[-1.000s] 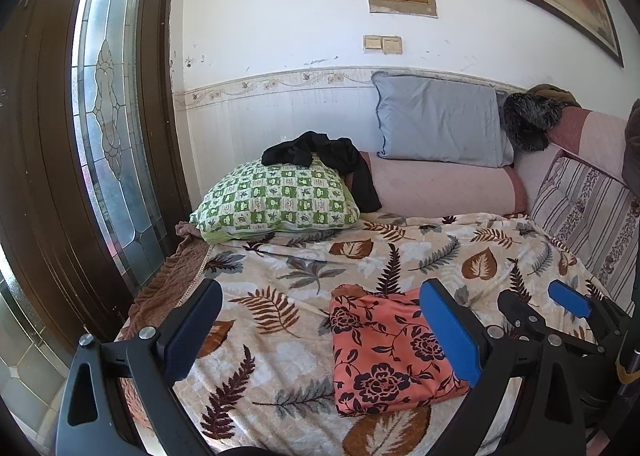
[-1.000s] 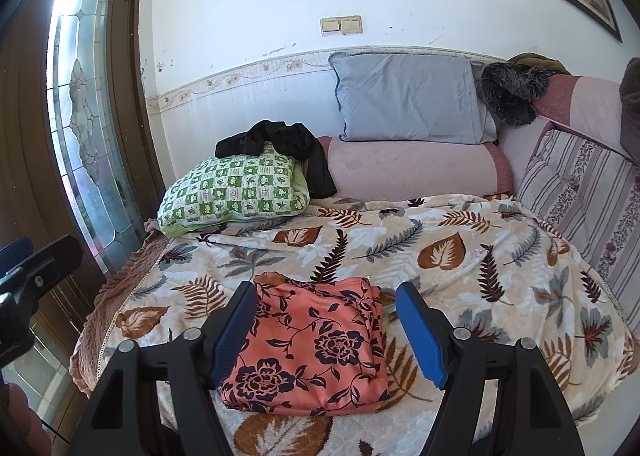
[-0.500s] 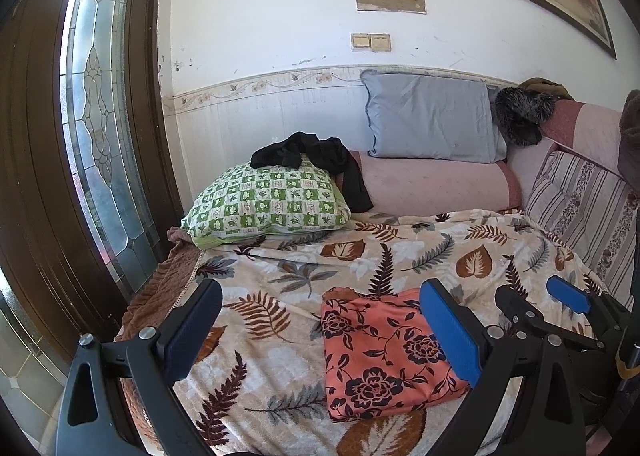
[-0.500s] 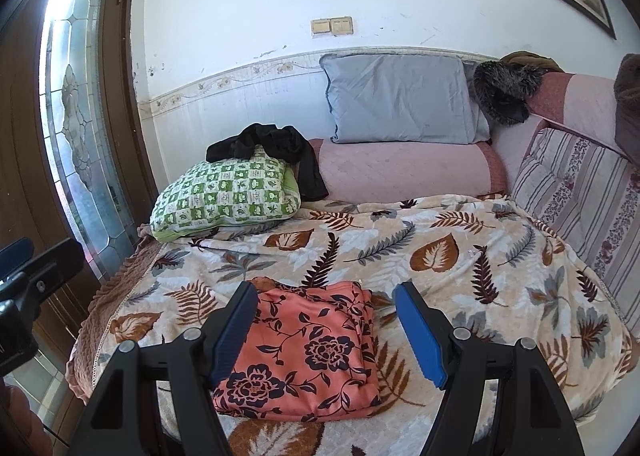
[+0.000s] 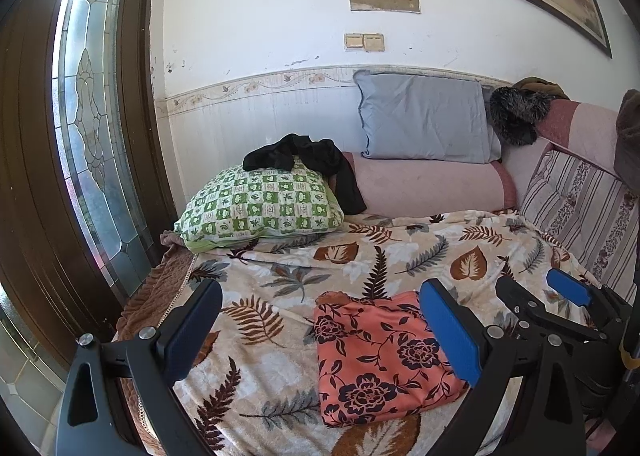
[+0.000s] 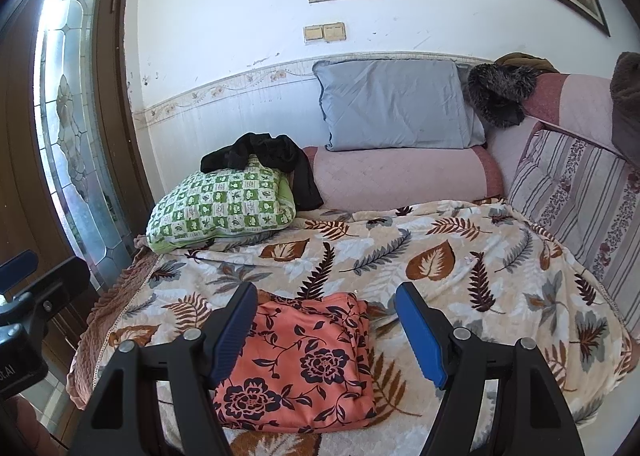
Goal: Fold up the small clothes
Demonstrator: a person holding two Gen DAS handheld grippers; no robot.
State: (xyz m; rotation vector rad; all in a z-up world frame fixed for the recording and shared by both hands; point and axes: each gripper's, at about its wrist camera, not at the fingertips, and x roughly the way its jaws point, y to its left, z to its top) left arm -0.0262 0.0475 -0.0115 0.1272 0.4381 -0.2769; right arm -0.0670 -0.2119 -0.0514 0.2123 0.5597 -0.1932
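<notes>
A folded orange cloth with dark flowers (image 5: 380, 356) lies on the leaf-print blanket (image 5: 280, 276) near the bed's front edge. My left gripper (image 5: 320, 296) is open above the blanket. Its right blue pad (image 5: 448, 336) overlaps the cloth's right edge in the picture, and nothing is gripped. In the right wrist view the same cloth (image 6: 304, 364) lies below and between the fingers of my right gripper (image 6: 326, 290), which stands open and holds nothing. Each gripper shows in the other's view: the right gripper (image 5: 528, 280) at the right, the left gripper (image 6: 40, 272) at the left edge.
At the back left a green checked pillow (image 5: 260, 208) carries a crumpled black garment (image 5: 308, 156). Against the wall are a pink bolster (image 5: 424, 188) and a grey pillow (image 5: 424, 116). A striped cushion (image 5: 580, 208) lines the right side, and a dark door with patterned glass (image 5: 88, 136) stands left.
</notes>
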